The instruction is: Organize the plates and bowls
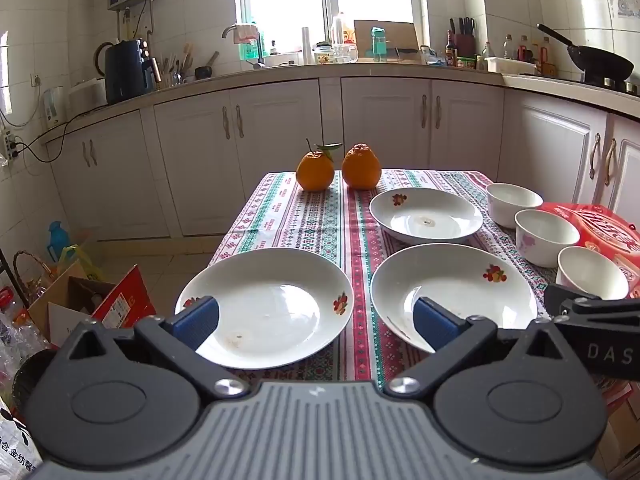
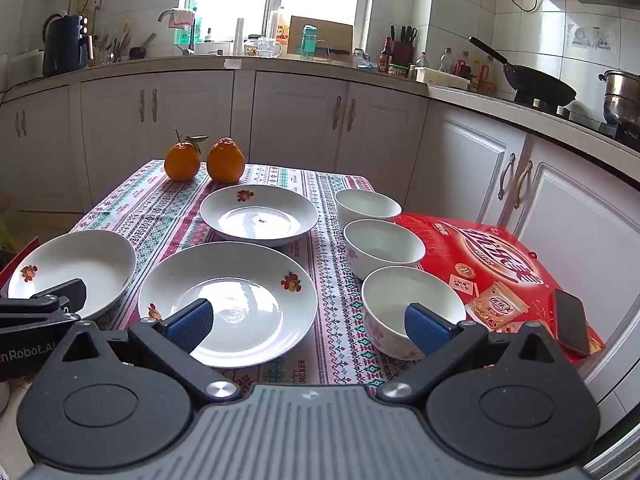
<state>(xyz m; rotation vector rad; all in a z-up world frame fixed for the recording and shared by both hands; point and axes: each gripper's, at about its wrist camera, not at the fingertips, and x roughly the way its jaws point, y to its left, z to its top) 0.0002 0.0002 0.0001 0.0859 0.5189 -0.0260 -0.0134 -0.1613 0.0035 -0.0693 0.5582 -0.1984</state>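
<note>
Three white plates with fruit prints lie on the patterned tablecloth: a near left plate, a near middle plate and a far plate. Three white bowls stand in a row at the right: far bowl, middle bowl, near bowl. My left gripper hangs open over the front edge, between the two near plates, holding nothing. In the right wrist view my right gripper is open and empty, between the near middle plate and the near bowl.
Two oranges sit at the table's far edge. A red box with a phone on it lies right of the bowls. Cardboard boxes crowd the floor at the left. Kitchen cabinets run behind.
</note>
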